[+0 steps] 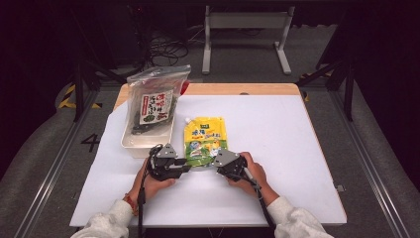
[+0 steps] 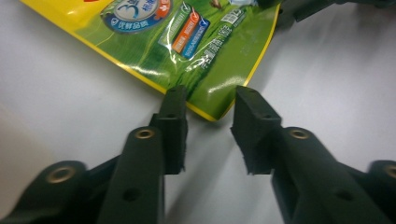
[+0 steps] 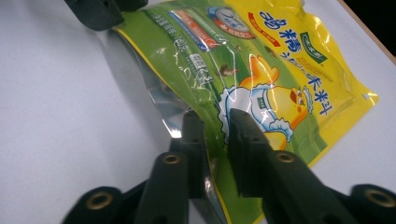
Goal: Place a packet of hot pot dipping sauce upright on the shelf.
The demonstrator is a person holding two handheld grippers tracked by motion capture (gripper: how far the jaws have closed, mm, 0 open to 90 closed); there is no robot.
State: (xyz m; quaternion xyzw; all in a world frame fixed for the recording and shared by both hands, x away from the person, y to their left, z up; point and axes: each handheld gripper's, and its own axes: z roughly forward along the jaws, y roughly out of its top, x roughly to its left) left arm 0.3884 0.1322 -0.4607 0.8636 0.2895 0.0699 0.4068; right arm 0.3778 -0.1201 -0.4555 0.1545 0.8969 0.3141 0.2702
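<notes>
A yellow and green spouted pouch lies flat on the white table top, its spout pointing away. My left gripper sits at the pouch's near left corner. In the left gripper view the jaws stand apart, with the corner of the pouch just between the tips and not pressed. My right gripper is at the near right edge. In the right gripper view it is shut on the edge of the pouch, which lifts slightly off the table.
A clear plastic tub stands at the left behind my left hand, holding an upright bag of dark dried food. The right half of the table is bare white. A grey metal stand is on the floor beyond.
</notes>
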